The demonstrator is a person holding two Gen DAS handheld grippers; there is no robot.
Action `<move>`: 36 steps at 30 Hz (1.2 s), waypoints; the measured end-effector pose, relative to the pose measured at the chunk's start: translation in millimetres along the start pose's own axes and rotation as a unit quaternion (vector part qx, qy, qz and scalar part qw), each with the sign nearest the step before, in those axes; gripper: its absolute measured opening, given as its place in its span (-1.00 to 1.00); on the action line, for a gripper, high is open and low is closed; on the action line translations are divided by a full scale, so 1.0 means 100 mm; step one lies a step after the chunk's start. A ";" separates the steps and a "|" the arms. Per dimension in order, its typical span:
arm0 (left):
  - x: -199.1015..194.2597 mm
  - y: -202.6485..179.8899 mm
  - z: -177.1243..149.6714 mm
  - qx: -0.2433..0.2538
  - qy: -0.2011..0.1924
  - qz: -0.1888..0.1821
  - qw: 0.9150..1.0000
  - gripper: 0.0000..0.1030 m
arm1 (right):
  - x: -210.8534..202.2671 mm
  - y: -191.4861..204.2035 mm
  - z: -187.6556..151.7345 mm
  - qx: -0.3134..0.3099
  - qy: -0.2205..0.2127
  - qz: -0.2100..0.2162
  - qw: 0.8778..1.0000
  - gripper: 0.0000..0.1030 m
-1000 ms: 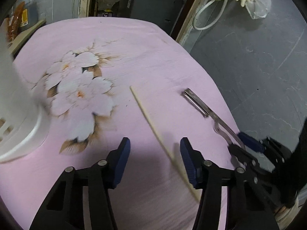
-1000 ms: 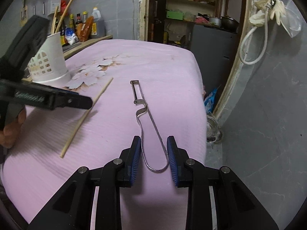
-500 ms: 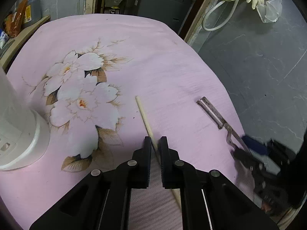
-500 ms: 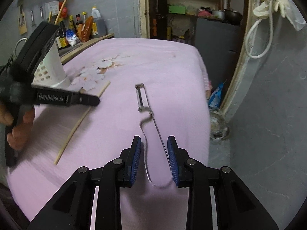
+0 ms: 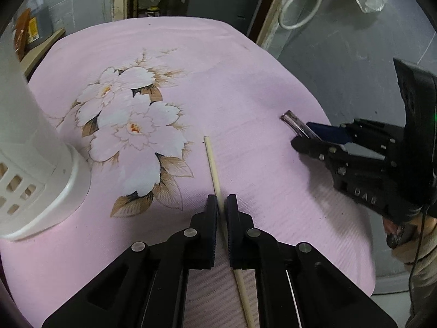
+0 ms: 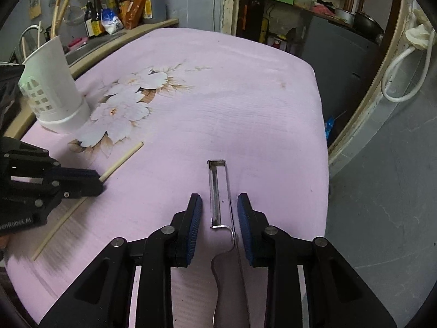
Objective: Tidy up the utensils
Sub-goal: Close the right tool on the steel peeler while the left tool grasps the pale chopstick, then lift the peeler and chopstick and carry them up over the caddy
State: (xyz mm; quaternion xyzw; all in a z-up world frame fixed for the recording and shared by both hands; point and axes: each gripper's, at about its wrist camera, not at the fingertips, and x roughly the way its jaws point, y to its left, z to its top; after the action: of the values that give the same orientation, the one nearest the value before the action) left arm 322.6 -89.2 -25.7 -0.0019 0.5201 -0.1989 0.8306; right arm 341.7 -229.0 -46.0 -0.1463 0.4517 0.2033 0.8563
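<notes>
Two utensils lie on the pink floral tablecloth (image 6: 245, 104). The left gripper (image 5: 221, 205) is clamped on the wooden chopstick (image 5: 211, 161), near the white utensil holder (image 6: 53, 93). The right gripper (image 6: 220, 205) straddles the metal peeler (image 6: 218, 188); its jaws have just been closing, pads still clear of it.
</notes>
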 end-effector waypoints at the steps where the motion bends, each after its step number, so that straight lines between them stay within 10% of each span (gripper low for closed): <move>1: 0.00 -0.01 -0.01 0.004 0.003 0.002 1.000 -0.90 | 0.00 -0.02 0.00 0.005 0.001 -0.001 1.000 -0.64; 10: -0.07 -0.03 -0.15 0.000 -0.034 -0.026 0.999 -0.95 | -0.28 0.04 -0.21 0.022 -0.072 0.017 0.997 -0.79; 16: -0.47 0.02 -0.38 -0.017 -0.133 -0.053 0.990 -0.95 | -0.67 0.25 -0.42 0.021 -0.176 0.018 0.984 -0.81; 27: -1.24 0.11 -0.70 -0.032 -0.359 -0.010 0.933 -0.95 | -1.14 0.62 -0.40 0.014 -0.311 0.028 0.950 -0.81; 36: -1.79 0.40 -0.75 -0.048 -0.452 0.018 0.890 -0.95 | -1.41 0.79 -0.08 0.022 -0.390 0.077 0.917 -0.81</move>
State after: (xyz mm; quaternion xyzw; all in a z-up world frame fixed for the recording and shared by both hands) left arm 202.6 22.3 85.5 -0.1222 0.0971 -0.1360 0.9783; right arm 226.0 -194.0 62.1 -0.0011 0.0963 0.2995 0.9492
